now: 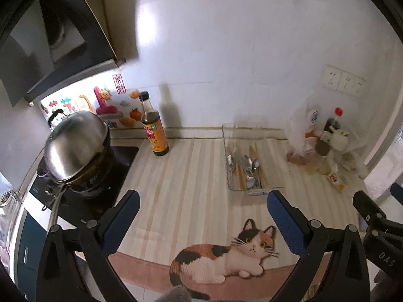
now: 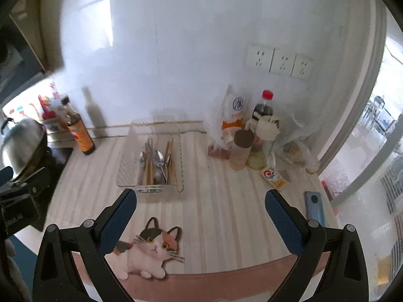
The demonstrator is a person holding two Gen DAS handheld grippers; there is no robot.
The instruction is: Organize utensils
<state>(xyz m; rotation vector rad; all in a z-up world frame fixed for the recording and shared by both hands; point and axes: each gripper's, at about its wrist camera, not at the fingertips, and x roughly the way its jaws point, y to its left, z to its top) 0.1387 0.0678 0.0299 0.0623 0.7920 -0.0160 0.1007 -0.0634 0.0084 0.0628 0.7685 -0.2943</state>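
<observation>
A clear plastic tray (image 1: 228, 138) (image 2: 126, 176) stands on the striped mat toward the wall. In it lie several metal spoons (image 1: 248, 163) (image 2: 160, 159) and wooden chopsticks (image 1: 240, 176) (image 2: 148, 171), all piled in its right part. My left gripper (image 1: 202, 201) is open and empty, held above the mat in front of the tray. My right gripper (image 2: 200, 200) is open and empty, also in front of the tray and a little to its right. Part of the right gripper shows at the right edge of the left wrist view (image 1: 377, 226).
A soy sauce bottle (image 1: 153, 128) (image 2: 79, 132) stands left of the tray. A lidded steel pot (image 1: 75, 148) sits on the black cooktop (image 1: 83, 196) at the left. Bottles, jars and bags (image 2: 254, 136) crowd the right corner. A phone (image 2: 313, 207) lies near the right edge. A cat picture (image 2: 148, 249) marks the mat's front.
</observation>
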